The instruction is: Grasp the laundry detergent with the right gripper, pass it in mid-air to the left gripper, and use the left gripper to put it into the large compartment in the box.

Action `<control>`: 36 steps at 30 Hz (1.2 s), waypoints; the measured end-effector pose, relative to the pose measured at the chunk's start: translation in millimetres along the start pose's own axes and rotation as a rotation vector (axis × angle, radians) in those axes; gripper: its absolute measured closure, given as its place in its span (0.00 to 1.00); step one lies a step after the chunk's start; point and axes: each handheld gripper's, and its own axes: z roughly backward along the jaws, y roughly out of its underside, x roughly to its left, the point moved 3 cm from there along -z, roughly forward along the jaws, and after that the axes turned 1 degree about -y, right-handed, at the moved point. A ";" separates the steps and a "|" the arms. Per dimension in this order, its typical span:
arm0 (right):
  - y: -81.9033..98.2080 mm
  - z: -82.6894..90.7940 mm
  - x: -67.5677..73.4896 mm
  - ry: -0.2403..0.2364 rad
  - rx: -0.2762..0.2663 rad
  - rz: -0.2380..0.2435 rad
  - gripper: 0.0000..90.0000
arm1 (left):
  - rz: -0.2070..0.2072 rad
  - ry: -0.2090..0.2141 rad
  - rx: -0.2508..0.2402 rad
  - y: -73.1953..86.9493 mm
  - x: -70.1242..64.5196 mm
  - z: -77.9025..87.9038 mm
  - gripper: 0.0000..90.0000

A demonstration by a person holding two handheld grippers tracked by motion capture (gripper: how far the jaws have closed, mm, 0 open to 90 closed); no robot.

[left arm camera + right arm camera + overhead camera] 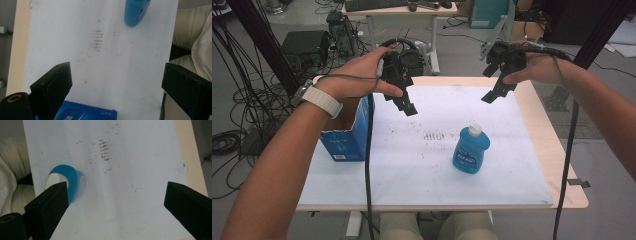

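A blue bottle [471, 149] with a white cap stands upright on the white sheet [427, 170], right of centre. In the right gripper view the blue bottle [72, 181] is seen from above, partly behind the left jaw. The bottle's base [136, 11] shows at the top of the left gripper view. My left gripper [408, 107] hangs open in the air beside the blue box [347, 137], nothing between its jaws. Held high over the sheet's far right, my right gripper [493, 95] is open and empty, well above the bottle.
The open blue cardboard box [85, 113] stands at the sheet's left edge. Brown smudges [434, 136] mark the sheet's middle. The wooden table edge [562, 150] runs along the right. Cables, a desk and equipment crowd the floor beyond the table.
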 end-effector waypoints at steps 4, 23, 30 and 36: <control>2.3 -1.1 6.1 -0.013 -0.003 -0.009 0.08 | 0.009 0.002 -0.015 -0.4 -2.0 -1.3 0.11; 16.7 -4.6 31.5 -0.004 0.020 -0.085 0.07 | 0.004 0.012 -0.019 0.3 -4.9 -4.9 0.12; 24.5 -4.8 40.0 -0.006 0.009 -0.132 0.06 | 0.004 0.005 -0.025 0.7 -5.0 -4.6 0.11; 31.7 -5.5 47.8 -0.011 0.004 -0.163 0.07 | 0.000 0.004 -0.024 -0.4 -5.3 -4.7 0.12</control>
